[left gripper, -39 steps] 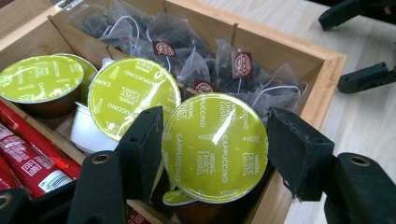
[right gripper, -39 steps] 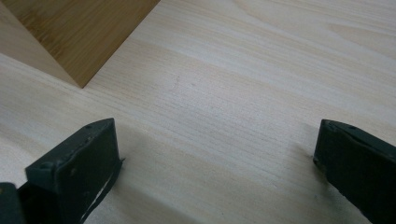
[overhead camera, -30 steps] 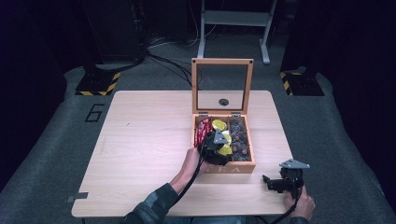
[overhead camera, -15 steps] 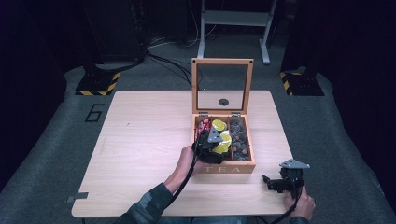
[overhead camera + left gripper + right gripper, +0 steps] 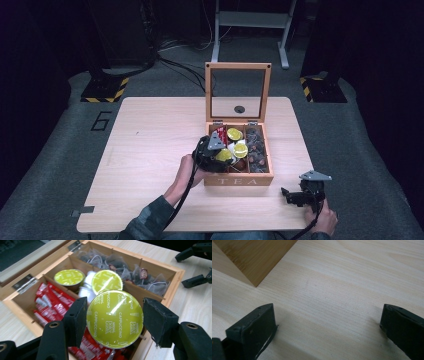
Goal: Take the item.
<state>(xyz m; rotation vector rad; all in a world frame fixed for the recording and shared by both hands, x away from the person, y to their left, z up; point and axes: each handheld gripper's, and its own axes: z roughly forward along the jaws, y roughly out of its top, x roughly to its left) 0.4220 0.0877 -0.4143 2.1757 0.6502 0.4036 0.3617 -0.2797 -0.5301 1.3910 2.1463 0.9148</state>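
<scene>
While both claws are at work on a pale wooden tabletop, the scene breaks down as follows.

Tea box: a wooden tea box marked "TEA" sits right of centre in the high view, its glass-paned lid standing upright at the back.

Box contents: red sachets fill the compartment at the left of the left gripper view; green-topped capsules and white pods share the middle one; bagged tea lies in the one toward the upper right.

Left claw: the left claw hangs over the box's front left part, a jaw at either side of a capsule, the left jaw's pad against its rim and the right jaw's pad just at its edge; the claw grips it.

Held capsule: the Cappuccino capsule, its green foil lid reading "Nescafé Dolce Gusto", fills the centre of the left gripper view, raised above the red sachets.

Other capsules: a second green capsule sits just behind the held one, and a third lies toward the upper left, near the hinge.

Right claw: the right claw rests low over bare tabletop at the lower right of the high view, jaws spread wide with nothing between them; a corner of the box shows at the upper left of its own view.

Hands: a hand on a green sleeve holds the left claw; another hand holds the right one at the tabletop's near edge.
</scene>
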